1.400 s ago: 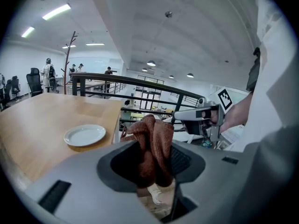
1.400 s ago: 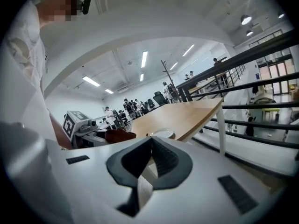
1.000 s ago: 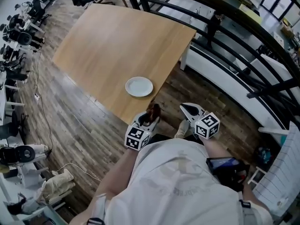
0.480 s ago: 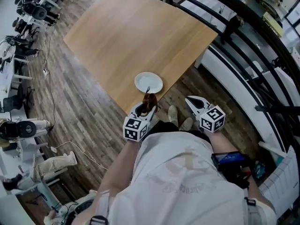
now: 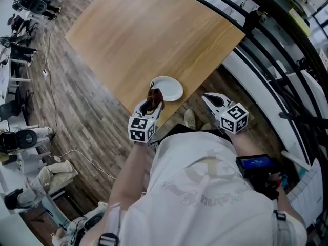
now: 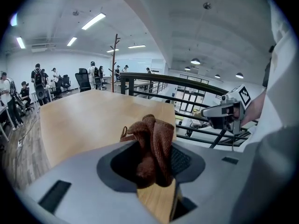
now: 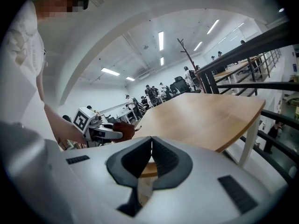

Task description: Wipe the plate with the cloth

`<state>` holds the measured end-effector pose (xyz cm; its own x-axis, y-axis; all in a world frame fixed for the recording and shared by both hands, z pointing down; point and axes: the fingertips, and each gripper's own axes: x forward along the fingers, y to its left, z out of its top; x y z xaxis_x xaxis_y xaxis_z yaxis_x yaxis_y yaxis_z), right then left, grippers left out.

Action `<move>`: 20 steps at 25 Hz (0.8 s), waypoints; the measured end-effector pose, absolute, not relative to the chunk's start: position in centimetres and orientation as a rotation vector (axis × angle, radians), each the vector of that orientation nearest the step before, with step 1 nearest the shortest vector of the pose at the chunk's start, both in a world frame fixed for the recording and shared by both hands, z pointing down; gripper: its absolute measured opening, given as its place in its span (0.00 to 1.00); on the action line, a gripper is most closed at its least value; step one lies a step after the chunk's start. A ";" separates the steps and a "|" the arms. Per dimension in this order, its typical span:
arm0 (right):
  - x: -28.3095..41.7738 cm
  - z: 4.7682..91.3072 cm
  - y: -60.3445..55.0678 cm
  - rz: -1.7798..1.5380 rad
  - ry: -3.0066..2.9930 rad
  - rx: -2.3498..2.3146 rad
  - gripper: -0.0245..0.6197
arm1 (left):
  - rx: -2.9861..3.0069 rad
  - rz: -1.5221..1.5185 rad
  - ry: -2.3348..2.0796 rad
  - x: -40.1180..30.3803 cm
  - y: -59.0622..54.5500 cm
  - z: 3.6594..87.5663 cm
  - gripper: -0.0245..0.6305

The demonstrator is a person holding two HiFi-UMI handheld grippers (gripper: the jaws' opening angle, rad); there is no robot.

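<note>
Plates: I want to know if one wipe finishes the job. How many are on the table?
1. The white plate lies at the table's near edge, right by the left gripper's brown cloth. Nothing there could hide another.

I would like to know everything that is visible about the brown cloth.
The cloth is reddish brown, of soft ribbed-looking fabric, bunched into thick folds with a small loop at one side. The left claw is shut on it, and the folds stick out past the tips. In the head view it overlaps the left rim of the white plate; whether it touches the plate cannot be told.
</note>
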<state>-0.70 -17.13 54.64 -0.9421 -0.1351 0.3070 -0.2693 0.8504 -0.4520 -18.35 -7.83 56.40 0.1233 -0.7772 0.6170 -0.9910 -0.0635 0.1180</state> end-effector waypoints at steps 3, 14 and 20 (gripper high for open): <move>-1.4 55.2 -17.9 0.725 -2.742 0.305 0.06 | 1.884 0.587 -1.713 -20.5 -8.9 57.1 0.30; -3.4 56.4 -18.1 0.738 -2.697 0.335 0.06 | 1.897 0.679 -1.674 -25.9 -13.8 59.2 0.30; -2.8 57.3 -18.3 0.754 -2.679 0.381 0.06 | 1.936 0.766 -1.606 -26.1 -17.0 60.4 0.30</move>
